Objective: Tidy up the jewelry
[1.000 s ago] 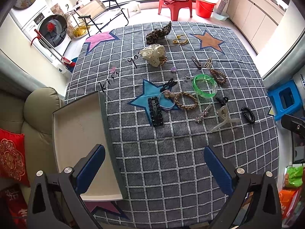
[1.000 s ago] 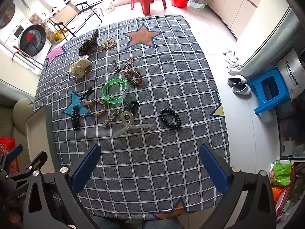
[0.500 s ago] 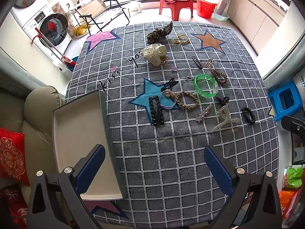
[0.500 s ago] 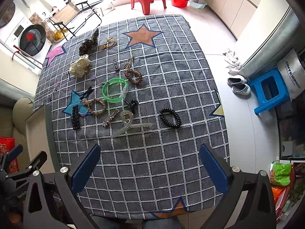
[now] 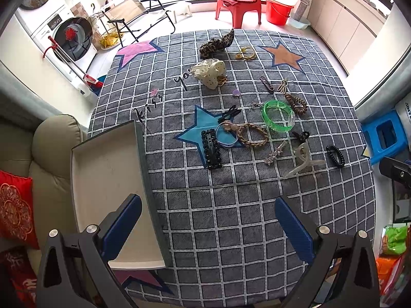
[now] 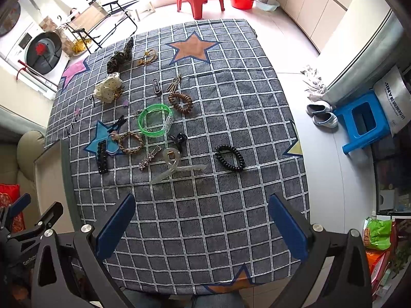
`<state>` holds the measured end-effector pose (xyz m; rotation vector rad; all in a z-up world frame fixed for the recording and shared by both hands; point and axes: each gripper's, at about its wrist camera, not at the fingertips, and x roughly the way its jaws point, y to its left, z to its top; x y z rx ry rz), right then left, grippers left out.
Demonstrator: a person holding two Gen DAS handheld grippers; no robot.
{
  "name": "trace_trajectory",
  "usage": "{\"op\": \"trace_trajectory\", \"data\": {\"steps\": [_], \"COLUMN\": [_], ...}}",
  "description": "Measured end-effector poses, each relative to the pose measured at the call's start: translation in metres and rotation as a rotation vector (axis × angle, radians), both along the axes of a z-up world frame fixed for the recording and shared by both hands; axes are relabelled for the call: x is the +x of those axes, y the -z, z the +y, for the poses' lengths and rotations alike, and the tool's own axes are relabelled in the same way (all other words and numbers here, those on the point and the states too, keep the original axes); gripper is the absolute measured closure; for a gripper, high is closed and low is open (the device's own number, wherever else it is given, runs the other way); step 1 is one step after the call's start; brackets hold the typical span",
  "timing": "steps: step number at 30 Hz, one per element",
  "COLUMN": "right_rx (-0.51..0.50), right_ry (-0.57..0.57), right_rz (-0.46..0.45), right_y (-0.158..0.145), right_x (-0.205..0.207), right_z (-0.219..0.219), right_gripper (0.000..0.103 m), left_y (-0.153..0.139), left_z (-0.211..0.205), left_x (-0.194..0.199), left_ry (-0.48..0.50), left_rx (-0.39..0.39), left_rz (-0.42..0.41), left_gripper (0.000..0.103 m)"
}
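Hair accessories and jewelry lie scattered mid-table on a grey checked cloth [image 5: 231,205]: a green bangle [image 5: 278,116], a black beaded clip [image 5: 212,149], a braided ring [image 5: 253,135], a clear claw clip [image 5: 303,160], a black coil tie [image 5: 335,156], a spotted scrunchie [image 5: 210,73]. An open, empty white box [image 5: 108,179] sits at the table's left edge. My left gripper [image 5: 205,223] is open and empty above the near table. My right gripper [image 6: 201,225] is open and empty, near the claw clip [image 6: 177,166] and coil tie [image 6: 229,157].
A beige sofa with a red cushion [image 5: 15,208] stands left of the table. A blue stool [image 6: 364,120] and shoes [image 6: 321,114] are on the floor to the right. A red chair [image 5: 240,0] and bucket [image 5: 278,10] stand beyond the far edge.
Both views have shifted very slightly; nothing on the table has moved and both grippers stay open.
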<state>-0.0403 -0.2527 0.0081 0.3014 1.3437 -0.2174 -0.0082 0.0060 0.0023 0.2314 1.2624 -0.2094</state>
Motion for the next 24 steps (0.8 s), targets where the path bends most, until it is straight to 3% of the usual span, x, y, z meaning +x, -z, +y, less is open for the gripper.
{"op": "trace_trajectory", "data": {"steps": [24], "right_rx": [-0.004], "right_ry": [-0.002], "right_rz": [0.003], "right_y": [0.0007], "right_x": [0.0013], "right_z": [0.0006], "right_gripper": [0.000], "left_y": [0.0027], "left_z": [0.0032], "left_x": [0.0022], "left_ry": [-0.012], "left_rx": [-0.002], "left_rz": [0.005], "left_gripper": [0.000]}}
